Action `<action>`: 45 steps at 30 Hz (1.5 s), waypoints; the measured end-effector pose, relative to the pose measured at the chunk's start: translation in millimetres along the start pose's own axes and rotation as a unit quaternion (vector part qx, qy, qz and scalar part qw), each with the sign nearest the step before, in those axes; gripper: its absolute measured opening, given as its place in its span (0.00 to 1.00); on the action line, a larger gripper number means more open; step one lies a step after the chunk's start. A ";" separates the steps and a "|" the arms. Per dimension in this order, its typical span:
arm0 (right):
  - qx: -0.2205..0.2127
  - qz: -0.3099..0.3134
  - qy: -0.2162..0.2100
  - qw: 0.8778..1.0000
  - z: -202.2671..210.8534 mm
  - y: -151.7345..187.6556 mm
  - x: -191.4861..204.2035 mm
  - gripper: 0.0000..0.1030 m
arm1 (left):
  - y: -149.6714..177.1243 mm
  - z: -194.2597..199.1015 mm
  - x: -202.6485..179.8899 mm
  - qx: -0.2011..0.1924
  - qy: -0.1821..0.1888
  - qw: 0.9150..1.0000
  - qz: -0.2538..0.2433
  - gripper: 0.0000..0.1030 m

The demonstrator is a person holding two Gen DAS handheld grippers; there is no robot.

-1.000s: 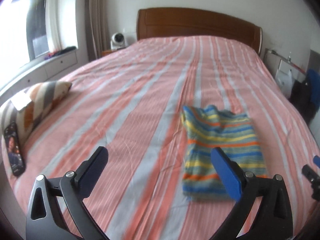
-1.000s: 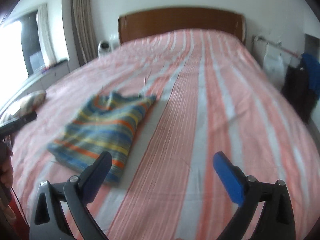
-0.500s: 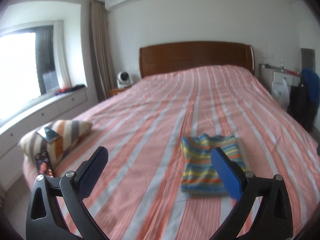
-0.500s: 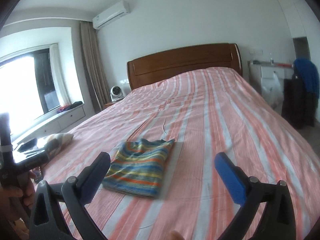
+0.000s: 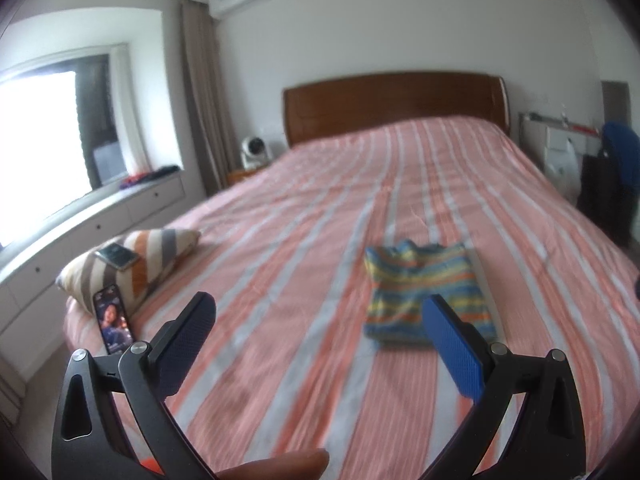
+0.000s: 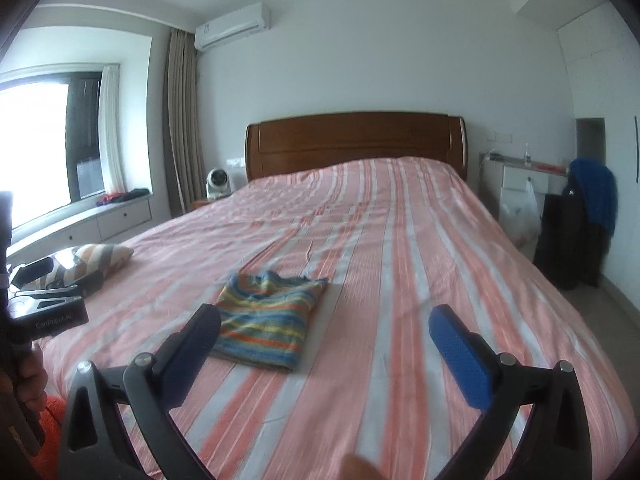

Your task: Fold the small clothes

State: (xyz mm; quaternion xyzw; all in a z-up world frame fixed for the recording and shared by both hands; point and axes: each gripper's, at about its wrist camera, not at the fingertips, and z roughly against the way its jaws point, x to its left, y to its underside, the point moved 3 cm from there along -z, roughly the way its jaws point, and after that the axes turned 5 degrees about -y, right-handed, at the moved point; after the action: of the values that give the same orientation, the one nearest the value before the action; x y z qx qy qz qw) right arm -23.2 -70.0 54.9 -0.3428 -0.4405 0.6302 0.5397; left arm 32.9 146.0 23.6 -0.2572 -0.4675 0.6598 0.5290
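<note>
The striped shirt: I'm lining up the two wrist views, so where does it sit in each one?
Left wrist: the striped shirt lies folded right of centre, partly behind the right fingertip.
Right wrist: the striped shirt lies left of centre, beside the left fingertip.
Shared landmark: the headboard at the far end of the bed.

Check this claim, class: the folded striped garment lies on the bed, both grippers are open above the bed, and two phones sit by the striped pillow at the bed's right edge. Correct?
Not quite. The striped pillow and both phones are at the bed's left edge, as the left wrist view shows. The folded striped garment does lie on the bed, and the left gripper and right gripper are open.
</note>
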 end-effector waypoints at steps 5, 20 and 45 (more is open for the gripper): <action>0.034 0.019 -0.023 0.999 -2.6 4.0 14.3 1.00 | 5.7 -2.3 -0.2 0.051 0.026 0.998 0.013 1.00; 0.136 0.001 -0.021 0.990 -10.2 16.1 25.3 1.00 | 9.7 9.6 -1.6 0.049 0.072 0.996 0.021 1.00; 0.164 0.018 0.007 0.986 -21.1 6.3 46.8 1.00 | 12.5 26.0 -18.6 0.082 0.056 0.994 -0.034 1.00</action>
State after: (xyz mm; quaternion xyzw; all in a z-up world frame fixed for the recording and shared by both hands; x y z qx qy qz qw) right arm -15.0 -20.3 43.2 -0.2625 -0.3213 0.7008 0.5803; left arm 11.2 119.6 20.8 -0.2334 -0.3898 0.6624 0.5957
